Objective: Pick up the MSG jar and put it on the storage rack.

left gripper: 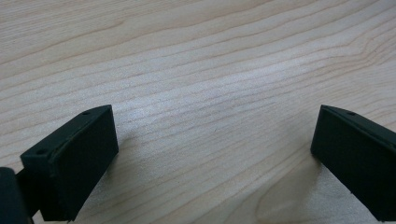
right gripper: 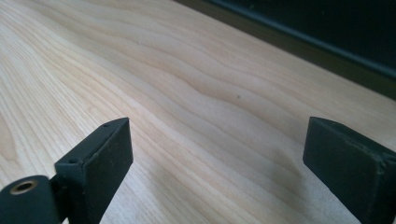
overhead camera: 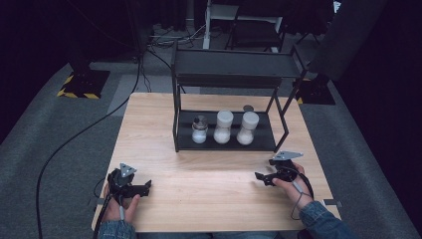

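A pale wooden counter (overhead camera: 209,199) with fine, wavy grain running across it carries a black metal rack (overhead camera: 229,69) of thin square tubing, with a flat upper shelf and a dark lower tray (overhead camera: 186,142) set on the wood. On the lower tray three jars stand upright in a row, each with its long axis vertical. The left jar (overhead camera: 199,129) is short, clear, filled with white grains and topped by a grey metallic lid. The middle jar (overhead camera: 223,127) and the right jar (overhead camera: 248,128) are taller, rounded and white with white caps; they stand just beside each other without clearly touching. A small round grey object (overhead camera: 248,108) lies behind the right jar; what it is cannot be told.

The left gripper (overhead camera: 148,185) rests near the counter's front left corner, held by the left hand (overhead camera: 122,206), its jaws pointing right across the wood. In the left gripper view its matte black, blocky jaws are spread wide with bare wood between them. The right gripper (overhead camera: 259,177) lies near the front right, held by the right hand (overhead camera: 293,186) in a denim sleeve (overhead camera: 321,219), pointing left. Its jaws are also spread wide over bare wood, holding nothing. A black cable (overhead camera: 74,137) trails over the grey carpet (overhead camera: 50,164) at the left.
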Action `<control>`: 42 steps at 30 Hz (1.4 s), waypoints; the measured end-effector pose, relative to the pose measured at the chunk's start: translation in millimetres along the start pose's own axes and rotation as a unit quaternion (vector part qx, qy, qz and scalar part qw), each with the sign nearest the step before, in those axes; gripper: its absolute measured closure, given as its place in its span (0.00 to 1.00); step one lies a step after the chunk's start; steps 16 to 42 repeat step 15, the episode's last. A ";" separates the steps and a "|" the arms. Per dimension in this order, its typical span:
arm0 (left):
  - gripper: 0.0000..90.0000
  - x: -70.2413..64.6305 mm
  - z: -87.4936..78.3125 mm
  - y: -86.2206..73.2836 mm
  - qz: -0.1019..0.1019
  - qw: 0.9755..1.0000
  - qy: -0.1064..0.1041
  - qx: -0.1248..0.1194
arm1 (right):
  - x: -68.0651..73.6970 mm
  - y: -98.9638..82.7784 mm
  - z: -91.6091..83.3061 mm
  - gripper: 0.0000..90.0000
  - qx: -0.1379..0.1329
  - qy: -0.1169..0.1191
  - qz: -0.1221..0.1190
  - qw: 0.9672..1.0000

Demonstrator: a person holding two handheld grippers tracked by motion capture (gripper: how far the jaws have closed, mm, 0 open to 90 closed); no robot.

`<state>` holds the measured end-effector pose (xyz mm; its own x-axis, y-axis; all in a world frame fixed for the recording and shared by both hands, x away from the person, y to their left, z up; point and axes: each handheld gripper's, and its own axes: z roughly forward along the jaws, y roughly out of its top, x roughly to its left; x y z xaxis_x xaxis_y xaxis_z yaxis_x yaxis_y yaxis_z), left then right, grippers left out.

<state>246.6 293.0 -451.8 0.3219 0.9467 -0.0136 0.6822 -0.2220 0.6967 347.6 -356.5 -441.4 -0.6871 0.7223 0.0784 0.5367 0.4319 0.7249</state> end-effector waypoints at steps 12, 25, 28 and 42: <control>0.01 0.2 0.1 0.0 0.001 1.000 0.000 0.000 | 10.8 -9.8 7.2 0.06 -0.003 -0.024 -0.033 0.999; 0.01 0.2 0.1 0.0 0.001 1.000 0.000 0.000 | 10.8 -9.9 7.1 0.06 -0.002 -0.024 -0.034 0.999; 0.01 0.2 0.1 0.0 0.001 1.000 0.000 0.000 | 10.8 -9.9 7.1 0.06 -0.002 -0.024 -0.034 0.999; 0.01 0.2 0.1 0.0 0.001 1.000 0.000 0.000 | 10.8 -9.9 7.1 0.06 -0.002 -0.024 -0.034 0.999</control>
